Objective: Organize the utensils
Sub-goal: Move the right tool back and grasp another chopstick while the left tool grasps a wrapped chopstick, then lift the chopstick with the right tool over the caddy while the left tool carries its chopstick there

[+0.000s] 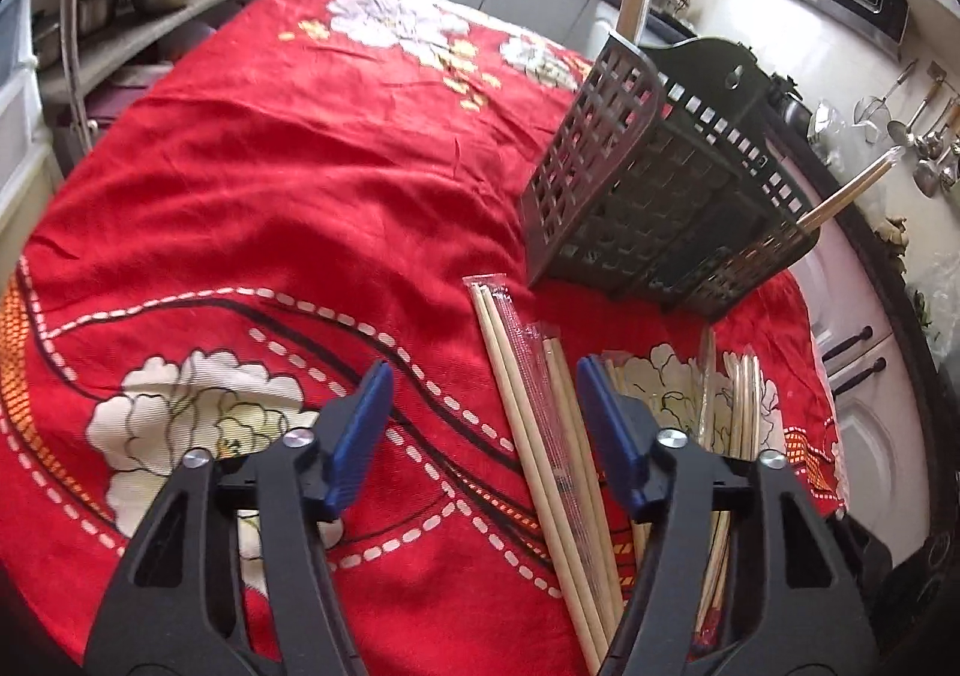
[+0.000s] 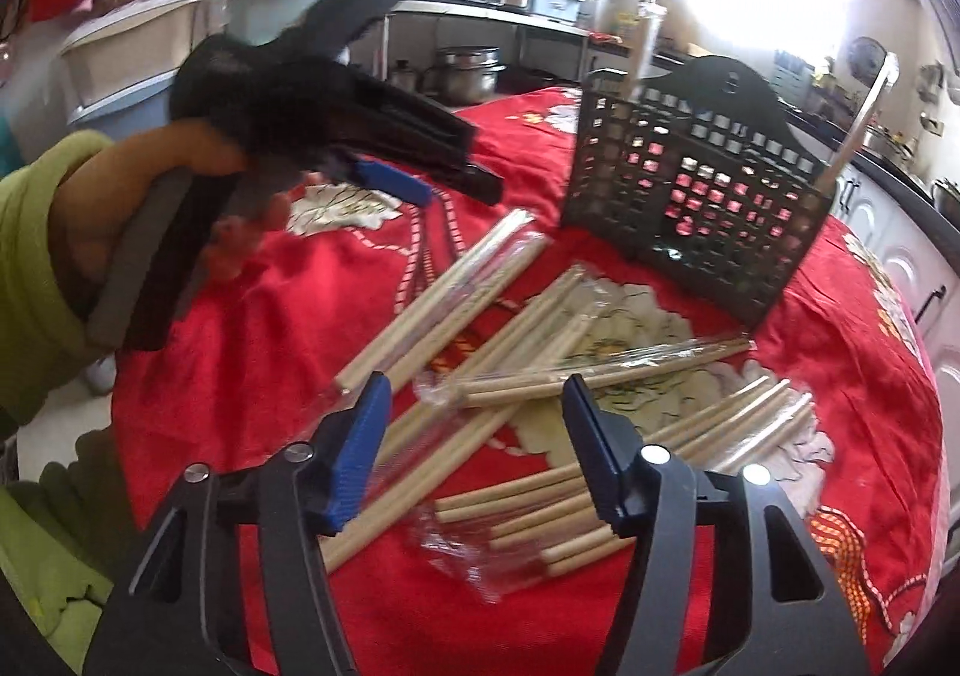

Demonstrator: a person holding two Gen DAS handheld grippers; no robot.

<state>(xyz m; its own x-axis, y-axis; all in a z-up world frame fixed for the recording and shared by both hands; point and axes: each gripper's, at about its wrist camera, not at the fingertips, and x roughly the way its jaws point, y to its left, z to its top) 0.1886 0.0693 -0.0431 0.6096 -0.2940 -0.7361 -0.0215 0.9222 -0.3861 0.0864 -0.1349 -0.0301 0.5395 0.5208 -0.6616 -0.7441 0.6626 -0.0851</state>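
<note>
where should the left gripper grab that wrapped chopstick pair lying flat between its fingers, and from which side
Take the wrapped chopstick pair around mid-length, coming down from above with the left gripper turned so its fingers straddle the sticks crosswise. It lies flat on the red tablecloth, long and thin, so only its narrow sides offer a pinch. Another pack lies close on the right, so finger room there looks tight.

Table draped in a red floral cloth; dark slotted utensil basket standing at the far right side; wrapped wooden chopstick pairs strewn loose, crossing one another, on the cloth just before the basket.
</note>
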